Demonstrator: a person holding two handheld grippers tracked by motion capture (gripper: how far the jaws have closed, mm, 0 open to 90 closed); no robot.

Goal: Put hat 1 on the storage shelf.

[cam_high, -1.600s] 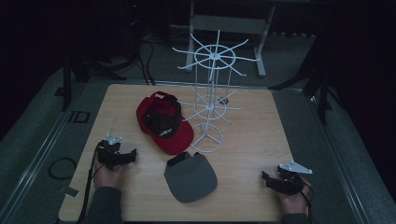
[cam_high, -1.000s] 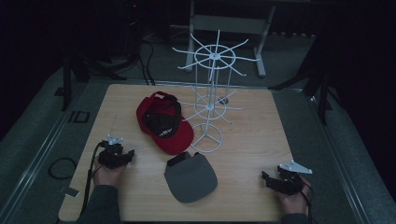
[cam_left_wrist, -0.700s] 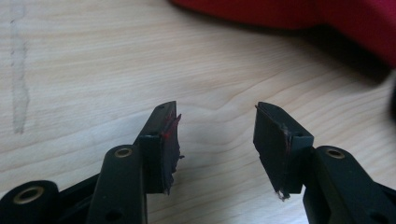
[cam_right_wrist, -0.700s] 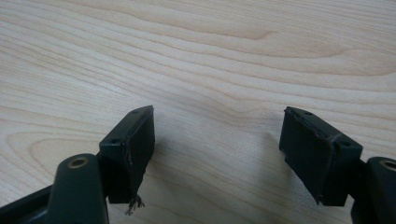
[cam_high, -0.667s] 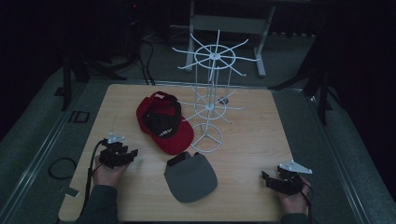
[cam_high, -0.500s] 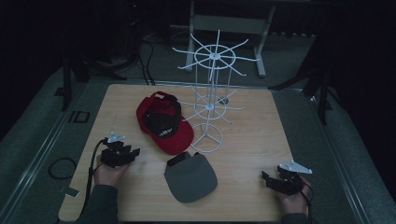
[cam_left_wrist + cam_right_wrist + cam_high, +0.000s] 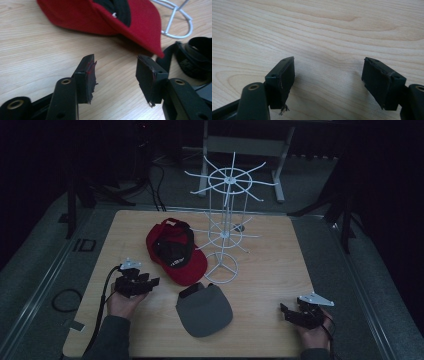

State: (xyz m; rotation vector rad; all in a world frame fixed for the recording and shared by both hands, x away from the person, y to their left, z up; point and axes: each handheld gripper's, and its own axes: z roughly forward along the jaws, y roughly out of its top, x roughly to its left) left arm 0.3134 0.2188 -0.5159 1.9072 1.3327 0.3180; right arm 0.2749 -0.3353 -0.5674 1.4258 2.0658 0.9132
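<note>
Claws held apart over a wooden bench, a red cap lying nearest the left one.

From the high view, the left claw (image 7: 150, 282) is seen near the bench's (image 7: 270, 270) left front, just short of the red cap (image 7: 175, 252), which lies beside the base of a white wire rack (image 7: 226, 227); a grey cap (image 7: 205, 310) lies in front of it, and the right claw (image 7: 286, 312) is held at the right front corner. In the left gripper view, the left claw (image 7: 116, 72) has just been opening, nothing is caught between its jaws, and the red cap's (image 7: 105, 17) brim is seen just beyond them, untouched. In the right gripper view, the right claw (image 7: 328, 75) is spread wide over bare wood (image 7: 324, 32).
</note>
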